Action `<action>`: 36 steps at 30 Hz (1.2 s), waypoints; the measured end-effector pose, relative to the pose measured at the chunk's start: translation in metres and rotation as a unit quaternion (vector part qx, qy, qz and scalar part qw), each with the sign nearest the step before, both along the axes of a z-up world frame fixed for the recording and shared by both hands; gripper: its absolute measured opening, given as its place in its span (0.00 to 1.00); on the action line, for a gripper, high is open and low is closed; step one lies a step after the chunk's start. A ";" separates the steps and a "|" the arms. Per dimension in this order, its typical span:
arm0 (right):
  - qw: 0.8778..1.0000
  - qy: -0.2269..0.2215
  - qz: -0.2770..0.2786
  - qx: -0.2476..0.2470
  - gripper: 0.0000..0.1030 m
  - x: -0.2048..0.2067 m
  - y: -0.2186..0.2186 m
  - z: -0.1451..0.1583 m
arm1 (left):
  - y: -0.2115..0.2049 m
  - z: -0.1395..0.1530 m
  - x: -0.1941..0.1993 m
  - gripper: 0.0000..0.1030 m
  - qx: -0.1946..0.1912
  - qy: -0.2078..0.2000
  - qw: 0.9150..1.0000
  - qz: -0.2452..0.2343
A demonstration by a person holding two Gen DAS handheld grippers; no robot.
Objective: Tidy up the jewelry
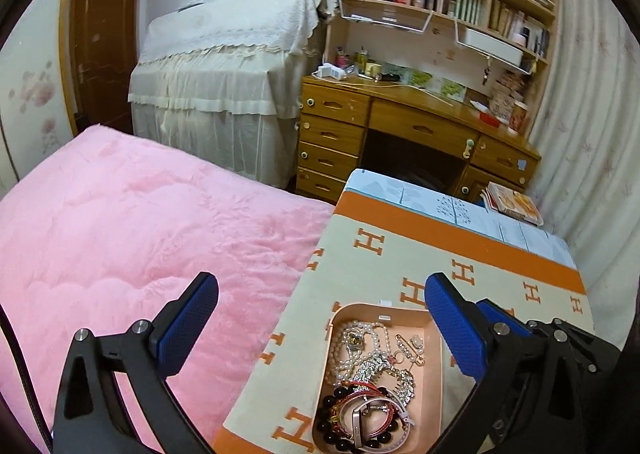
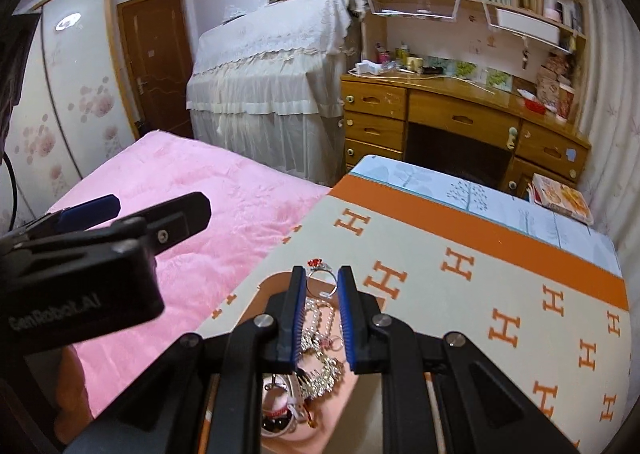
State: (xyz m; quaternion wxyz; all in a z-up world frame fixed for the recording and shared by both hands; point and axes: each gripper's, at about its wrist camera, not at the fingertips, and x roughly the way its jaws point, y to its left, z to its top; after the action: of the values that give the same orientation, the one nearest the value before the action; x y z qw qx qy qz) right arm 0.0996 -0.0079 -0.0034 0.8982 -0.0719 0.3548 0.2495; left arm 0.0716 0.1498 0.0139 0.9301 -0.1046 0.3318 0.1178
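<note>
Both grippers have black frames with silver screws; the fingers (image 1: pixel 188 328) carry blue dimpled pads, one body lettered "GenRobot.AI".

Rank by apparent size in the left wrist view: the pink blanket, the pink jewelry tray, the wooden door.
1. Pink blanket, by far the largest.
2. Pink jewelry tray and wooden door fill similar areas; the tray sits much nearer the camera and is partly cut off, so their order is unsure.

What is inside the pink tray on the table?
The pink tray holds tangled jewelry: a pearl necklace, a rhinestone piece, a dark bead bracelet, red bangles and a watch. Whatever lies beneath the pile is covered.
</note>
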 end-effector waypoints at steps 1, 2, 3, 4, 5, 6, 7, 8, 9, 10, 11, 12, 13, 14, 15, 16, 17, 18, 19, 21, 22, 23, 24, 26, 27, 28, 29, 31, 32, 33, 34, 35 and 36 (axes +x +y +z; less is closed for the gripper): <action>1.000 0.001 0.002 -0.006 0.18 0.000 0.003 -0.001 | 0.001 0.000 0.000 0.99 -0.001 0.001 1.000 0.002; 1.000 0.002 0.005 -0.011 0.23 0.001 0.006 -0.001 | 0.001 -0.001 0.001 0.99 -0.001 0.002 1.000 0.002; 1.000 0.004 0.011 -0.014 0.27 0.000 0.010 -0.002 | 0.000 -0.002 0.001 0.99 0.000 0.004 1.000 0.003; 1.000 0.003 0.014 -0.016 0.37 -0.001 0.011 -0.003 | 0.000 -0.003 0.001 0.99 0.001 0.007 1.000 0.003; 1.000 0.001 0.014 -0.018 0.44 -0.003 0.012 -0.003 | -0.001 -0.003 0.001 0.99 0.000 0.009 1.000 0.002; 1.000 -0.006 0.012 -0.020 0.46 -0.005 0.012 -0.003 | -0.002 -0.004 0.002 0.99 -0.001 0.010 1.000 0.001; 1.000 -0.013 0.010 -0.022 0.47 -0.008 0.011 -0.003 | -0.003 -0.004 0.002 0.99 -0.004 0.011 1.000 -0.001; 1.000 -0.017 0.008 -0.023 0.47 -0.010 0.011 -0.002 | -0.003 -0.004 0.002 0.99 -0.007 0.012 1.000 -0.003; 1.000 -0.018 0.007 -0.025 0.47 -0.011 0.010 -0.002 | -0.004 -0.005 0.001 0.99 -0.009 0.013 1.000 -0.004; 1.000 -0.017 0.005 -0.024 0.47 -0.012 0.008 -0.002 | -0.005 -0.006 0.002 0.99 -0.011 0.016 1.000 -0.004; 1.000 -0.016 0.004 -0.023 0.47 -0.012 0.006 -0.002 | -0.006 -0.006 0.002 0.99 -0.013 0.019 1.000 -0.004; 1.000 -0.013 0.000 -0.021 0.47 -0.012 0.003 -0.002 | -0.008 -0.006 0.002 0.99 -0.014 0.021 1.000 -0.005; 1.000 -0.009 -0.004 -0.018 0.47 -0.012 0.000 -0.002 | -0.009 -0.007 0.002 0.99 -0.015 0.021 1.000 -0.007; 1.000 -0.004 -0.008 -0.014 0.47 -0.011 -0.004 -0.003 | -0.011 -0.007 0.002 0.99 -0.015 0.021 1.000 -0.009; 1.000 -0.001 -0.012 -0.009 0.47 -0.011 -0.008 -0.003 | -0.012 -0.007 0.002 0.99 -0.015 0.022 1.000 -0.011; 1.000 0.005 -0.017 -0.003 0.47 -0.011 -0.013 -0.004 | -0.014 -0.006 0.002 0.99 -0.014 0.022 1.000 -0.013; 1.000 0.010 -0.022 0.001 0.47 -0.011 -0.017 -0.006 | -0.016 -0.006 0.001 0.99 -0.012 0.022 1.000 -0.015; 0.999 0.014 -0.028 0.004 0.47 -0.011 -0.021 -0.008 | -0.017 -0.005 0.001 0.99 -0.010 0.021 1.000 -0.015; 0.999 0.021 -0.037 0.007 0.47 -0.011 -0.027 -0.011 | -0.020 -0.005 0.000 0.99 -0.008 0.020 1.000 -0.016; 0.998 0.033 -0.052 0.012 0.47 -0.010 -0.039 -0.017 | -0.024 -0.004 -0.002 0.99 -0.004 0.019 1.000 -0.020; 0.997 0.042 -0.061 0.015 0.47 -0.010 -0.047 -0.021 | -0.026 -0.004 -0.002 0.99 -0.003 0.019 1.000 -0.022; 0.997 0.046 -0.067 0.018 0.47 -0.010 -0.052 -0.024 | -0.028 -0.004 -0.003 0.99 -0.001 0.020 1.000 -0.024; 0.995 0.054 -0.076 0.020 0.47 -0.012 -0.060 -0.029 | -0.032 -0.005 -0.003 0.99 0.001 0.022 0.999 -0.028; 0.993 0.064 -0.092 0.022 0.47 -0.015 -0.074 -0.036 | -0.043 -0.009 -0.001 0.99 0.006 0.032 0.999 -0.039; 0.992 0.069 -0.105 0.023 0.47 -0.019 -0.085 -0.041 | -0.049 -0.010 0.000 0.99 0.009 0.037 0.998 -0.047; 0.991 0.071 -0.115 0.023 0.47 -0.022 -0.093 -0.044 | -0.055 -0.013 0.001 0.99 0.012 0.042 0.997 -0.057; 0.990 0.072 -0.121 0.023 0.47 -0.025 -0.098 -0.047 | -0.063 -0.015 0.002 0.99 0.015 0.047 0.997 -0.067; 0.987 0.078 -0.140 0.023 0.47 -0.033 -0.116 -0.054 | -0.083 -0.022 0.002 0.99 0.026 0.058 0.994 -0.093; 0.986 0.080 -0.147 0.023 0.47 -0.038 -0.124 -0.057 | -0.092 -0.024 0.000 0.99 0.031 0.061 0.992 -0.103; 0.985 0.082 -0.153 0.025 0.47 -0.042 -0.131 -0.058 | -0.106 -0.028 -0.001 0.99 0.039 0.065 0.990 -0.117; 0.983 0.083 -0.160 0.029 0.47 -0.046 -0.140 -0.060 | -0.115 -0.030 -0.003 0.99 0.042 0.068 0.989 -0.127; 0.982 0.084 -0.165 0.031 0.47 -0.048 -0.146 -0.061 | -0.127 -0.032 -0.005 0.99 0.045 0.071 0.987 -0.140; 0.980 0.087 -0.175 0.037 0.47 -0.052 -0.156 -0.061 | -0.137 -0.034 -0.007 0.99 0.044 0.074 0.985 -0.152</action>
State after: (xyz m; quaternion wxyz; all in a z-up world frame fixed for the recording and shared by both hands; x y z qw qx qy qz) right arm 0.0478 -0.1639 -0.0645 0.8957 0.0466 0.4290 0.1067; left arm 0.0651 0.0127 -0.0200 0.9139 -0.0025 0.4060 -0.0031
